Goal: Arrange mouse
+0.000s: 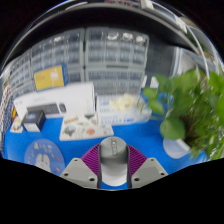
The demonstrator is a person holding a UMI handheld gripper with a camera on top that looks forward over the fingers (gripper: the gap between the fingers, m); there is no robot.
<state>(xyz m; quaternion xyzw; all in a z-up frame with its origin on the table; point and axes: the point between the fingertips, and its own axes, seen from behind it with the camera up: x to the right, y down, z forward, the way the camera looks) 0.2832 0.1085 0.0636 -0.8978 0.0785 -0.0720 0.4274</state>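
Gripper view: the claw (113, 172) is seen low in the view, its two grey fingers angled inward, with the striped magenta pads (90, 160) on the inner faces. A grey computer mouse (113, 157) is held between the pads, with both pads pressed against its sides and no gap visible either side; the claw is clamped on the mouse. The mouse is seen end on, with a small dark mark near its top, probably the scroll wheel. Whether its underside touches the surface cannot be told.

Beneath and ahead of the claw, a blue mat (150, 140) is spread over the counter. A round pale logo (45, 155) is printed on the mat, to the left of the fingers. Beyond the fingers and to the left, a white box (55, 105) is seen standing on the counter, with a small dark device (33, 121) just in front of it. A flat printed card or booklet (85, 127) lies just right of that device, near the box. On the right, a leafy green plant (190, 105) reaches over the mat, and a white pot or dish (177, 148) is seen below its leaves. At the back, shelving with many small grey bins (110, 55) fills the wall, and a yellow sign (48, 77) is fixed at its left.
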